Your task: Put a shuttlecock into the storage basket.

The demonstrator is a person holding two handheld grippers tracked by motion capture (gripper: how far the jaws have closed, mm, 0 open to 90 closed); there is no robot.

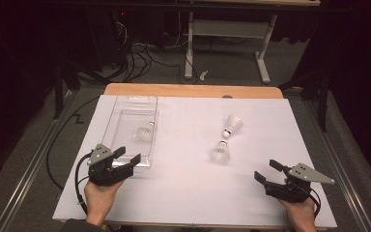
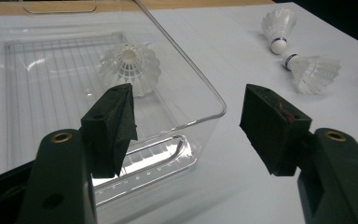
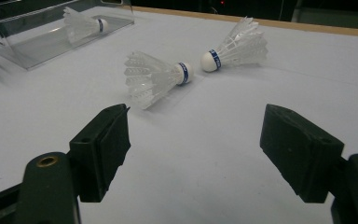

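On the white table (image 1: 188,193) a clear plastic box (image 1: 121,108) holds one shuttlecock (image 1: 145,133); two more shuttlecocks (image 1: 221,152) lie cork to cork right of centre, apparently waiting to be boxed. The left gripper (image 1: 125,162) hovers at the box's near corner, fingers wide apart and empty. The right gripper (image 1: 269,173), equally spread and empty, faces the loose pair.

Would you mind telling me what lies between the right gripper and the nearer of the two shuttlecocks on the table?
Nothing: the right gripper view shows bare white tabletop between the right gripper and the nearer shuttlecock.
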